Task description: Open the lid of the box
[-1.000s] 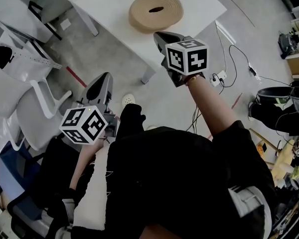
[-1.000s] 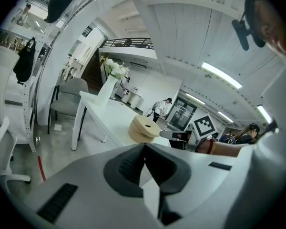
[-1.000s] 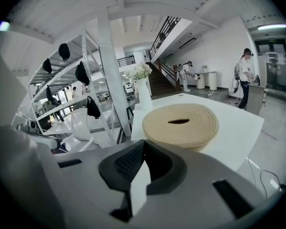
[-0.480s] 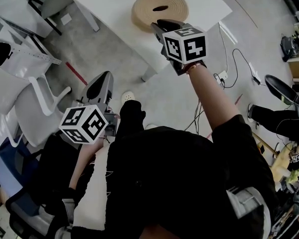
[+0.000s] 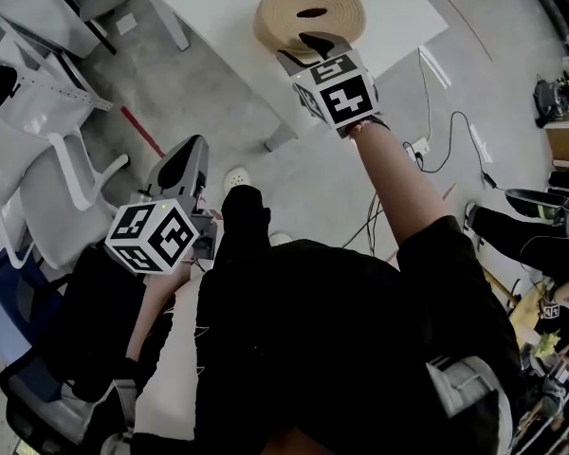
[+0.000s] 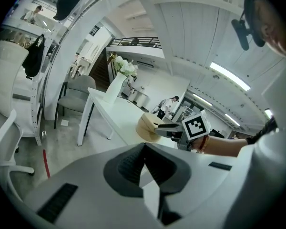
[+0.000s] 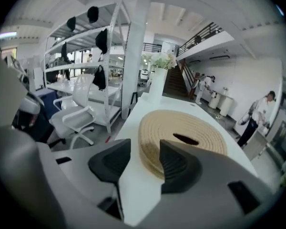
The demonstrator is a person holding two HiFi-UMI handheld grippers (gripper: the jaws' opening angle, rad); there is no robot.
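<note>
The box (image 5: 308, 12) is a round, tan, woven one with a flat lid and a dark slot on top; it sits on the white table (image 5: 218, 17). My right gripper (image 5: 302, 51) hovers at its near rim. Its jaws have just been opening and now stand open with nothing held; in the right gripper view (image 7: 145, 159) the box (image 7: 181, 135) lies just ahead of the gap. My left gripper (image 5: 184, 159) hangs low over the floor, far from the table, its jaws shut and empty (image 6: 144, 149). From there the box (image 6: 145, 128) and the right gripper (image 6: 164, 126) show in the distance.
White chairs (image 5: 47, 197) stand at the left of the floor. Cables and a power strip (image 5: 417, 147) lie at the right. A white vase with flowers (image 7: 157, 87) stands at the table's far end, with a shelf rack (image 7: 93, 56) beyond. People stand in the background.
My right gripper has moved closer to the box, rolled, and its jaws have gone from shut to open. The left gripper has hardly moved.
</note>
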